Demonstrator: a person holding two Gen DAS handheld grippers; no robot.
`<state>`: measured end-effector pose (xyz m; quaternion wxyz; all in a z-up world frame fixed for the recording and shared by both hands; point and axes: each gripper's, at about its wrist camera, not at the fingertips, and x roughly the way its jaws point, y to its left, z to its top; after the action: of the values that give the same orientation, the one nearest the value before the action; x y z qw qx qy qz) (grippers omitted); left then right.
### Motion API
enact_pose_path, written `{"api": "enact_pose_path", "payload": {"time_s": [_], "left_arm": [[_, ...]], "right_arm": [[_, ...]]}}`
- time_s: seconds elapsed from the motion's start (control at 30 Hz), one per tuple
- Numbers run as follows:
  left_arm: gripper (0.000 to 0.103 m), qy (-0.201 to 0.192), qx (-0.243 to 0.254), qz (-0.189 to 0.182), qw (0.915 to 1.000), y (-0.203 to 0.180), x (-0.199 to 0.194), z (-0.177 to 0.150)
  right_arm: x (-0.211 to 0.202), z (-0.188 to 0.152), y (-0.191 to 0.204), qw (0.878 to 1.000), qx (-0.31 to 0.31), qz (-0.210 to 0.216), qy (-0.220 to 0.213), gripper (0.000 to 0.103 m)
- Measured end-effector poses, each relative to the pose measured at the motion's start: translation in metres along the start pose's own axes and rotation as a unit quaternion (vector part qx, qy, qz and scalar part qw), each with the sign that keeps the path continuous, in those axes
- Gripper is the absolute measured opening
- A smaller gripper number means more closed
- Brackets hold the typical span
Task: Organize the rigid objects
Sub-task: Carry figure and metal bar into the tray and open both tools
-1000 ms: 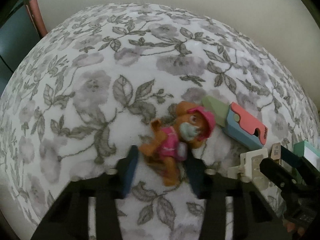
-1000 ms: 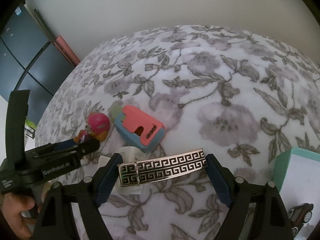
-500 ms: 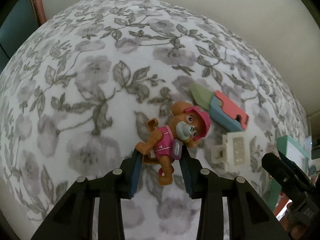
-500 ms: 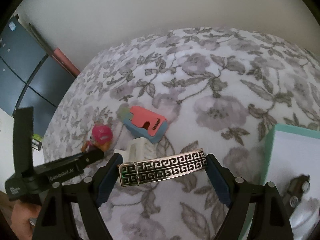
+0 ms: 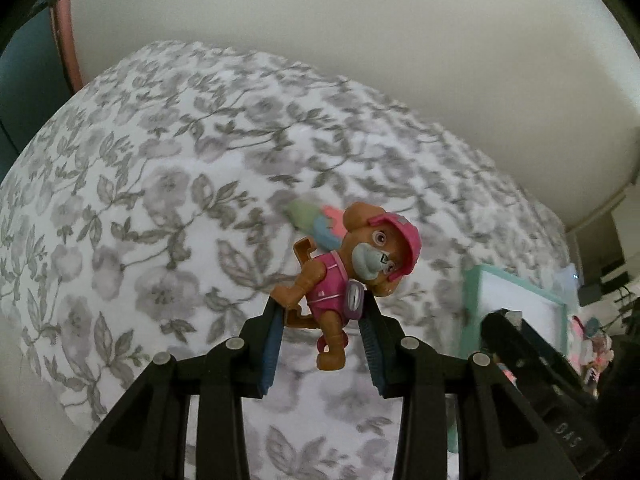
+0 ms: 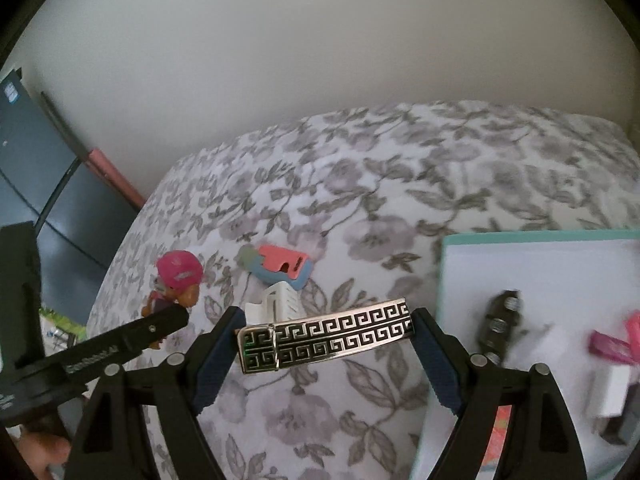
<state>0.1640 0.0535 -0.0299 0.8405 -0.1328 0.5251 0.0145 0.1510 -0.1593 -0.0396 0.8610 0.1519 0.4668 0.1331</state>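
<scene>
Lettering "GenRobot.AI" on left tool (image 6: 168, 320), right tool (image 6: 324, 340) clamping patterned buckle (image 6: 326, 334)

Left tongs (image 5: 322, 316) clamp narrowly, angled steeply down; right tongs (image 6: 324, 336) grip wide, tilted downward.

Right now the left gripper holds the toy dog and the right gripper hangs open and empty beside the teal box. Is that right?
Not quite. The right gripper is not empty: in the right wrist view it grips a patterned metal bracelet end to end. The left gripper does hold the toy dog, beside the teal box.
</scene>
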Motion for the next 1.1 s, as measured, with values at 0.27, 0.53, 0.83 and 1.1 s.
{"api": "enact_pose_path", "payload": {"time_s": [0.27, 0.53, 0.83, 1.1], "left_arm": [[0.038, -0.011, 0.038, -0.024, 0.9989, -0.057, -0.025, -0.010], [0.038, -0.011, 0.080, -0.035, 0.9961, -0.111, -0.030, -0.022], [0.038, 0.005, 0.105, -0.042, 0.9936, -0.164, -0.006, -0.025], [0.038, 0.028, 0.114, -0.053, 0.9916, -0.204, 0.023, -0.030]], "right_arm": [[-0.047, -0.006, -0.023, 0.997, 0.030, -0.060, -0.036, 0.085], [-0.075, -0.011, -0.078, 0.987, 0.101, -0.118, -0.049, 0.085], [-0.080, -0.015, -0.129, 0.971, 0.143, -0.188, -0.041, 0.085], [-0.080, -0.009, -0.153, 0.959, 0.143, -0.241, -0.036, 0.085]]}}
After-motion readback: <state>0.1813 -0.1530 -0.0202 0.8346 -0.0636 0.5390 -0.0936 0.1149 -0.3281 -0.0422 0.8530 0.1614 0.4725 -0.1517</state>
